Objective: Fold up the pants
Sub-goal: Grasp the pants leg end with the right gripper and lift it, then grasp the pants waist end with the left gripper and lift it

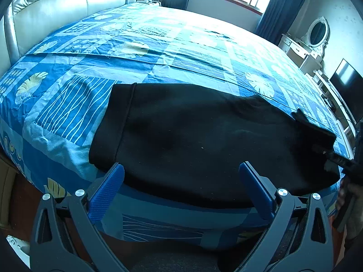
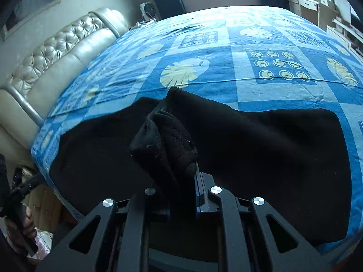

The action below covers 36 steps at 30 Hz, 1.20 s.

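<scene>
Here, soft black pants (image 1: pixel 192 140) lie flat along the near edge of a bed's blue patchwork sheet (image 1: pixel 158 52). The left gripper (image 1: pixel 181 192) hangs with ribbed blue pads spread wide; the right gripper (image 2: pixel 181 195) pinches a bunched, seemingly fleecy fold of the pants.

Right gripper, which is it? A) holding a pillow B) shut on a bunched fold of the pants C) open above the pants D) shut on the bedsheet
B. In the right wrist view the right gripper has its jaws closed on a bunched-up fold of the black pants, which lie on the blue patterned bedsheet; the left gripper is open, jaws wide apart.
</scene>
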Each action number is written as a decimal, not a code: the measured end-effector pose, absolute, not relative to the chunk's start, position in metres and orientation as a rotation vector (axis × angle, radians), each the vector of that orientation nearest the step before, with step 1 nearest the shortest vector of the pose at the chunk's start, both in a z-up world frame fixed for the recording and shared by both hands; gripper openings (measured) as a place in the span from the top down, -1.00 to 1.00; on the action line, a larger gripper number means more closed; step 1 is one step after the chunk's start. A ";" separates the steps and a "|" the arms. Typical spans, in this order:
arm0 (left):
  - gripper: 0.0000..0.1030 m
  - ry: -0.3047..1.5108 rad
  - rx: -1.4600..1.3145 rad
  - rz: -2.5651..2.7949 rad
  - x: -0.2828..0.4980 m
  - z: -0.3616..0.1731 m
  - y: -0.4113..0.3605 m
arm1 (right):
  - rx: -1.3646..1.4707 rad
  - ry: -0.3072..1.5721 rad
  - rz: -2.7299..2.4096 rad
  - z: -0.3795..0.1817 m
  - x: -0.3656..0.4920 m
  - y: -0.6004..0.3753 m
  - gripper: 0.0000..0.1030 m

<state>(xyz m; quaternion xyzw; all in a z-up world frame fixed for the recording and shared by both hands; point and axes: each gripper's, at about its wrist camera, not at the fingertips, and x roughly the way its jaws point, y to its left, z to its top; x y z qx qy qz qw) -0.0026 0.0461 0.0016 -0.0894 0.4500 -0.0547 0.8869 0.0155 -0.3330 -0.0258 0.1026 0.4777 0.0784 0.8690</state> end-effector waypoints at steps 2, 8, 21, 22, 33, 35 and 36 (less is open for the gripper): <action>-0.96 0.935 -0.185 -0.116 -0.002 0.001 0.046 | 0.184 1.016 0.175 -0.031 0.013 -0.323 0.71; -0.96 0.942 -0.191 -0.118 -0.002 0.000 0.045 | 0.068 1.038 0.173 -0.039 0.007 -0.296 0.71; -0.96 0.947 -0.202 -0.116 -0.001 -0.001 0.048 | 0.133 1.050 0.232 -0.035 -0.001 -0.282 0.29; -0.96 0.947 -0.201 -0.115 -0.001 -0.001 0.048 | 0.148 1.049 0.241 -0.034 -0.003 -0.280 0.23; -0.96 0.960 -0.246 -0.110 0.005 -0.003 0.066 | 0.235 1.098 0.343 -0.043 -0.002 -0.263 0.00; -0.96 0.957 -0.264 -0.130 0.010 -0.001 0.076 | 0.268 1.088 0.359 -0.037 -0.001 -0.267 0.01; -0.96 0.945 -0.277 -0.139 0.014 0.001 0.085 | 0.281 1.084 0.370 -0.034 -0.002 -0.268 0.01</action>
